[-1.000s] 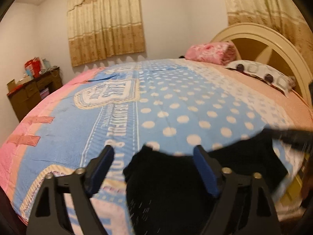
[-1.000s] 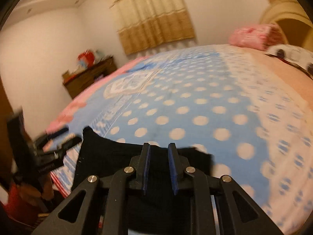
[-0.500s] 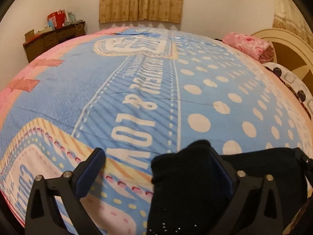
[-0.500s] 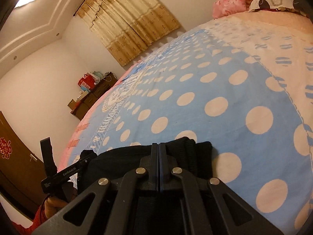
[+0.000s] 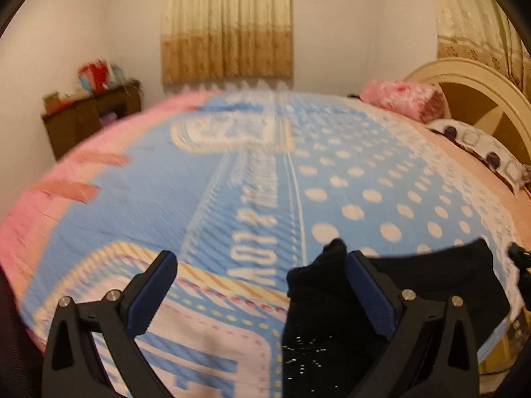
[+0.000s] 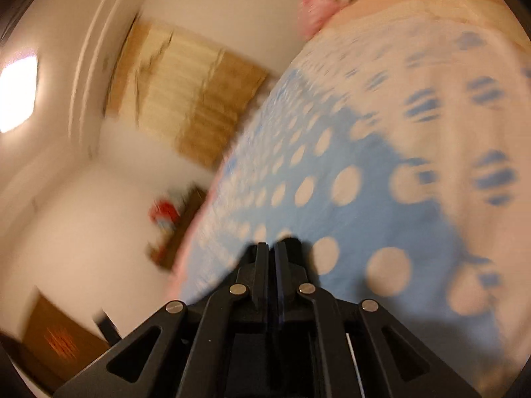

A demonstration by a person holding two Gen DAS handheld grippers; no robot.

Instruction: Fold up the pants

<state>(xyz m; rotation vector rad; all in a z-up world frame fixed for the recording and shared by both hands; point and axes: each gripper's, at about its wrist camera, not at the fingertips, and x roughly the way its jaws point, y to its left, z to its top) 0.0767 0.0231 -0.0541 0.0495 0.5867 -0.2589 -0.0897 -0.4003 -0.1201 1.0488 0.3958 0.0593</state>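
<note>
Black pants point(image 5: 431, 285) lie bunched at the near edge of the bed. In the left wrist view my left gripper point(image 5: 262, 278) is open; a fold of the pants point(image 5: 318, 285) rests against the inside of its right finger point(image 5: 368, 292), and the left finger point(image 5: 156, 285) is over bare bedspread. In the right wrist view my right gripper point(image 6: 271, 248) is shut, tilted hard, with a small bit of black cloth point(image 6: 293, 243) at its tips. The right gripper's tip shows at the left wrist view's right edge point(image 5: 519, 258).
The bed has a blue polka-dot and pink bedspread point(image 5: 232, 182). A pink pillow point(image 5: 398, 98), a patterned pillow point(image 5: 481, 152) and a cream headboard point(image 5: 471, 83) are at far right. A wooden dresser point(image 5: 93, 116) stands at far left below curtains point(image 5: 225, 23).
My right gripper closed fully on the pants, then lifted and rolled sharply. My left gripper stayed open and tilted up, with the pants fold still by its right finger.
</note>
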